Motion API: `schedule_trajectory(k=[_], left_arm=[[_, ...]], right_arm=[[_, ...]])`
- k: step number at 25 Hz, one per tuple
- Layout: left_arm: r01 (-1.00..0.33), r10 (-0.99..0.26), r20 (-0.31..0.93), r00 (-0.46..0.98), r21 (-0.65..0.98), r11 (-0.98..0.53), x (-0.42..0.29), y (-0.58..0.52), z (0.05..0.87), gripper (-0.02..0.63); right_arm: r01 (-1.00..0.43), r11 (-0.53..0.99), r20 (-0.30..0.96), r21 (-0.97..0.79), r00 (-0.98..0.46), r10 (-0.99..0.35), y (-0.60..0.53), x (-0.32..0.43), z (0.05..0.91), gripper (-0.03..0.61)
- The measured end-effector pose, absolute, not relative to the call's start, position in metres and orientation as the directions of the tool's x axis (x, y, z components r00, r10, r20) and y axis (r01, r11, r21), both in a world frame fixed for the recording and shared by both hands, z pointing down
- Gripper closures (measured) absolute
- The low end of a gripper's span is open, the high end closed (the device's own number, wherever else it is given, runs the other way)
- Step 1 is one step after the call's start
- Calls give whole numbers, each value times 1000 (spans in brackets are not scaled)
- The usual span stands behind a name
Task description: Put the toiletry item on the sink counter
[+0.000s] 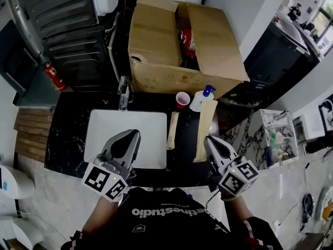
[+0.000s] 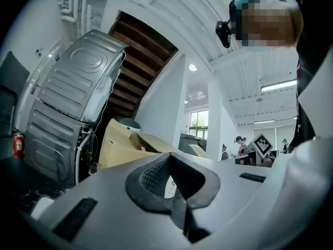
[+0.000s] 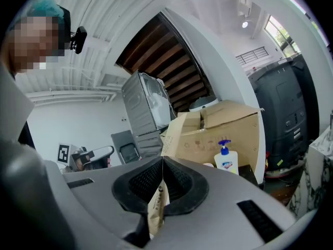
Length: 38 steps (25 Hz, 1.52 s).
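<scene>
Right gripper view: right gripper jaws pinched shut on wall of paper bag. Pump bottle stands upright on counter just behind bag, ahead & a bit right of those jaws. Left gripper shut, empty, over sink left of bag, so right is nearer the bottle

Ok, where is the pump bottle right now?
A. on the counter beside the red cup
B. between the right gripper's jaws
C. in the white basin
A: the pump bottle stands on the black counter next to the red cup, in front of the cardboard box.
</scene>
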State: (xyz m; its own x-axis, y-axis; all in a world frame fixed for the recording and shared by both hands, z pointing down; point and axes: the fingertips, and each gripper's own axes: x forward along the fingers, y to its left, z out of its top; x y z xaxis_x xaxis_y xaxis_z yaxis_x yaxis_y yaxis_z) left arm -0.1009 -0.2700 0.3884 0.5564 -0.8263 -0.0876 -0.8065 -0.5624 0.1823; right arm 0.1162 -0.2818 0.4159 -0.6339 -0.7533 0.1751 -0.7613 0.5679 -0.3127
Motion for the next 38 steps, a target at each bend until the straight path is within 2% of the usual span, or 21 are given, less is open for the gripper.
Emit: schedule_trajectory(k=[10, 20, 29, 38], left_arm=[[-802, -827, -60, 559, 213, -558, -107, -257, 399, 600], [-808, -844, -31, 535, 271, -522, -122, -254, 411, 600], [-812, -852, -8, 524, 298, -502, -130, -256, 422, 600], [-809, -854, -11, 521, 311, -498, -132, -258, 422, 600]], right_arm=[[-779, 397, 426, -486, -607, -671, -335, 125, 528, 540], [-849, 254, 650, -464, -521, -553, -372, 126, 649, 540], [-866, 205, 723, -456, -495, -482, -384, 126, 687, 538], [-876, 177, 732, -448, -473, -491, -389, 129, 690, 529]])
